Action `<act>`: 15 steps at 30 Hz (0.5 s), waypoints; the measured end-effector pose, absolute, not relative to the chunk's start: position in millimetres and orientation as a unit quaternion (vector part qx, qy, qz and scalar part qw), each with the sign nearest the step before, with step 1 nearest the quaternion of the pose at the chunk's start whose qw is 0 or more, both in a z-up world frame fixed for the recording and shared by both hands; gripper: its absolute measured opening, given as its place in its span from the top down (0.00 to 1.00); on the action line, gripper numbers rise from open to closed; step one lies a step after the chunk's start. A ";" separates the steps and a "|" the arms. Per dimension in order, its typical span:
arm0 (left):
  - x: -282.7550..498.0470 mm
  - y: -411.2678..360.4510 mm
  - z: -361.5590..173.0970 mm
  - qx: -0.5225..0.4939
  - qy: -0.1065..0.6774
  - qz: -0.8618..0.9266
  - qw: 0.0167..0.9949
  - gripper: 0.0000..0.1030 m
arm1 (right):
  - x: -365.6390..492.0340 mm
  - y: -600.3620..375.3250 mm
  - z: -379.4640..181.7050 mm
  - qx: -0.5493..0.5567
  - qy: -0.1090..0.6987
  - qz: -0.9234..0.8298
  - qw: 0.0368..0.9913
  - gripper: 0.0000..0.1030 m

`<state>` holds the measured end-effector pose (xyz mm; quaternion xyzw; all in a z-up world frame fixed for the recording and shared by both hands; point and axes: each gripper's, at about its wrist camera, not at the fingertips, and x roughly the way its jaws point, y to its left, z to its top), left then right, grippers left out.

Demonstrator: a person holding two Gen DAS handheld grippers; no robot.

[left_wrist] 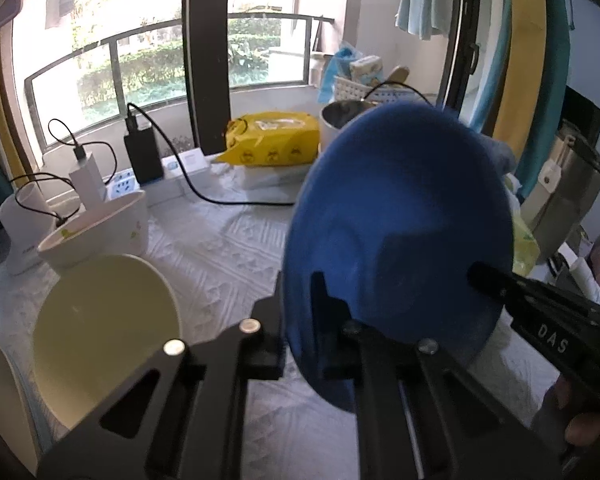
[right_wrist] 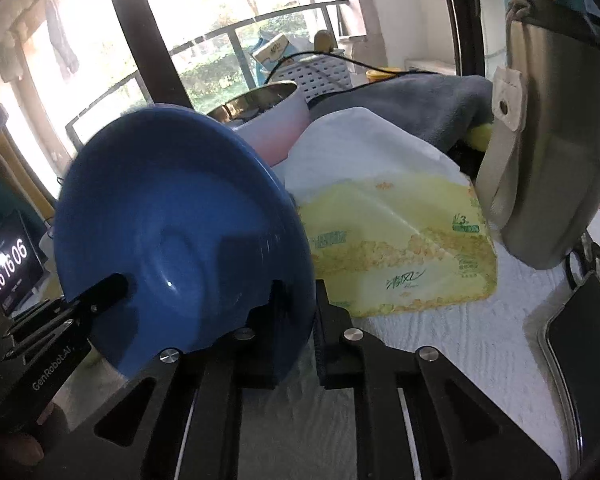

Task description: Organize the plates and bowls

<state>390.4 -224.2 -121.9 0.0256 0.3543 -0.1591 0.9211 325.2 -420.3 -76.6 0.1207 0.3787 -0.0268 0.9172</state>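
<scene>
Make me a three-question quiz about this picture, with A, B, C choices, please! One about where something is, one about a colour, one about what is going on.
1. Where is the cream plate?
A. left of the blue plate
B. on the yellow pack
C. in the white basket

2. What colour is the plate in the tools?
A. red
B. blue
C. green

3. How is the blue plate held?
A. lying flat on the cloth
B. by one tool only
C. tilted up, pinched by both tools

Answers: 1 A, it lies low at the left in the left wrist view. 2 B, plainly blue in both views. 3 C, the left tool and right tool each clamp its rim.
</scene>
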 end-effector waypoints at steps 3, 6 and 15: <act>384.3 -219.6 -117.1 0.022 0.351 -0.159 0.922 0.90 | 317.7 -416.9 -67.5 0.119 0.371 -0.025 0.921 0.90; 377.1 -213.1 -112.9 0.018 0.348 -0.157 0.924 0.91 | 308.6 -413.5 -59.3 0.117 0.365 -0.020 0.924 0.90; 343.7 -189.3 -99.1 0.009 0.336 -0.154 0.929 0.90 | 284.9 -399.7 -44.9 0.126 0.369 -0.001 0.921 0.90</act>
